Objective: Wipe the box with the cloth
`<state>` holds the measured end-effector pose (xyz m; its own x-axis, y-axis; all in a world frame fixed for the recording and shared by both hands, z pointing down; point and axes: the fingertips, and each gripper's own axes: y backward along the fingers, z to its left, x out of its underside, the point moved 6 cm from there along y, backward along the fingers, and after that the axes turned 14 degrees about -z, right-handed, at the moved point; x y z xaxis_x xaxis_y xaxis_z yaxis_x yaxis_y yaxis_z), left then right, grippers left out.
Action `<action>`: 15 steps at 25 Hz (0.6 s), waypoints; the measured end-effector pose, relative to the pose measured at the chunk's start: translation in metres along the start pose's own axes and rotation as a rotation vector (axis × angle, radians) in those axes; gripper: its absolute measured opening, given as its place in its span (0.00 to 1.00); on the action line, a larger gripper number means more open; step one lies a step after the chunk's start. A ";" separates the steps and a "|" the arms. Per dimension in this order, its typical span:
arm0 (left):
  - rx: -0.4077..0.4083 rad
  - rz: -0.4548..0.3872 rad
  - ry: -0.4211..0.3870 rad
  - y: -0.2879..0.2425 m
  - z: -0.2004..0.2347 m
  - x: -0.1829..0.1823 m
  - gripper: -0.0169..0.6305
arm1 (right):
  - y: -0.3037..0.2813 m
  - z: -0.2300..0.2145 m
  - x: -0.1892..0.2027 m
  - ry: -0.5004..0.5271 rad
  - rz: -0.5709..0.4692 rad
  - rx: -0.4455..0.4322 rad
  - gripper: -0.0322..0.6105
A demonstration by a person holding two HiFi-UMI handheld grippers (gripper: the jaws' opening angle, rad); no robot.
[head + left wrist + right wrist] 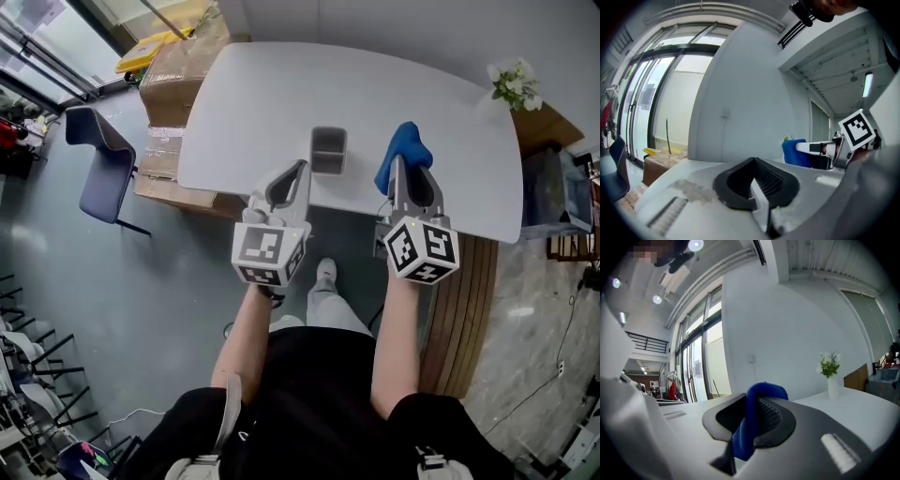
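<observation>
A small grey open box stands near the front edge of the white table. Just right of the box, my right gripper is shut on a blue cloth, which bunches up above its jaws. In the right gripper view the cloth runs down between the black pads of the right gripper. My left gripper hovers at the box's near left corner, shut with nothing in it. From the left gripper view, the cloth shows off to the right. The box is out of both gripper views.
A vase of white flowers stands at the table's far right corner. Cardboard boxes sit at the table's left end, with a blue chair beyond them. A wooden slatted bench lies at the right, by the person's legs.
</observation>
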<state>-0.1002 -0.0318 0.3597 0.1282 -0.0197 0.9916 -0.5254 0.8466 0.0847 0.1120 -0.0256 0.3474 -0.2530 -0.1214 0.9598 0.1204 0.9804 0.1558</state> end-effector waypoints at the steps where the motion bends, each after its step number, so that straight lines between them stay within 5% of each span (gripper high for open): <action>1: 0.004 -0.007 -0.002 -0.010 0.000 -0.002 0.03 | -0.010 -0.007 -0.002 -0.004 -0.007 -0.011 0.13; 15: 0.017 -0.018 -0.049 -0.055 0.042 -0.008 0.03 | -0.090 0.012 0.013 -0.005 0.018 -0.202 0.13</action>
<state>-0.1077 -0.1005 0.3513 0.0966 -0.0610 0.9935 -0.5373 0.8370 0.1036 0.0866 -0.1135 0.3434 -0.2541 -0.1027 0.9617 0.3145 0.9315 0.1825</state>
